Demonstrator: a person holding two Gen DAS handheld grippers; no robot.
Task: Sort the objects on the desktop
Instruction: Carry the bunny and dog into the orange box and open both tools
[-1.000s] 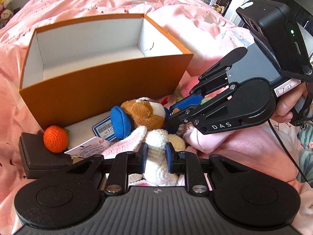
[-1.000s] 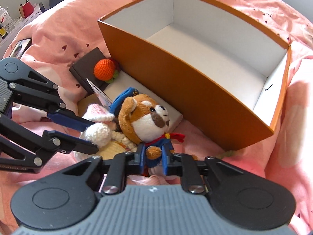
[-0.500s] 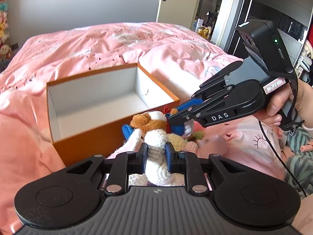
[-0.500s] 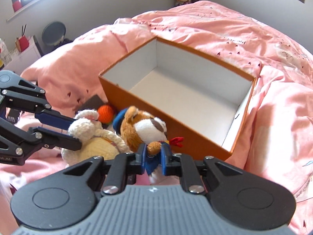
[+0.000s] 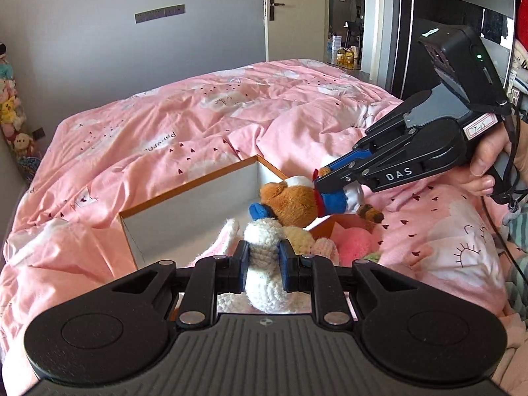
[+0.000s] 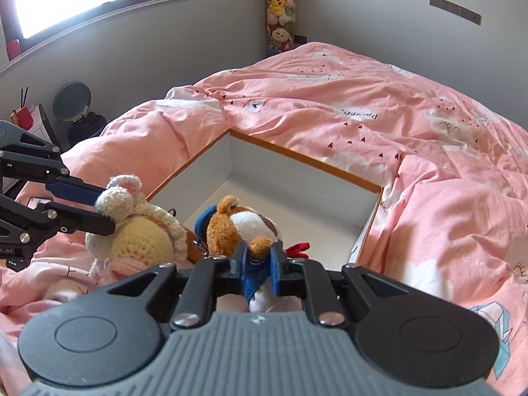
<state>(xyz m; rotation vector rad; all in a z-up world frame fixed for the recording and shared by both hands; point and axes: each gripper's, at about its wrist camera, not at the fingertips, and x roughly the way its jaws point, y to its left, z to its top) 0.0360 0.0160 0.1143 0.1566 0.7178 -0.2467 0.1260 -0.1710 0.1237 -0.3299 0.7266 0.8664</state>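
Note:
My left gripper [image 5: 263, 260] is shut on a white and yellow crocheted doll [image 5: 264, 277], held up in the air; the doll [image 6: 138, 231] also shows in the right wrist view with the left gripper [image 6: 109, 211] clamped on its head. My right gripper [image 6: 259, 260] is shut on a brown plush bear in blue clothes [image 6: 237, 227], also lifted. In the left wrist view the bear [image 5: 290, 201] hangs from the right gripper [image 5: 321, 181]. Below both toys stands an open orange box [image 6: 297, 194] with a white inside [image 5: 184, 224].
The box rests on a rumpled pink duvet [image 6: 396, 125] over a bed. A pink soft item [image 5: 354, 244] lies on the duvet right of the box. A person's hand [image 5: 491, 161] holds the right gripper. Stuffed toys [image 6: 280, 10] stand in the far corner.
Both grippers have risen with their toys off the duvet and now hang above the box's near edge. The orange crochet ball and dark block have dropped out of view.

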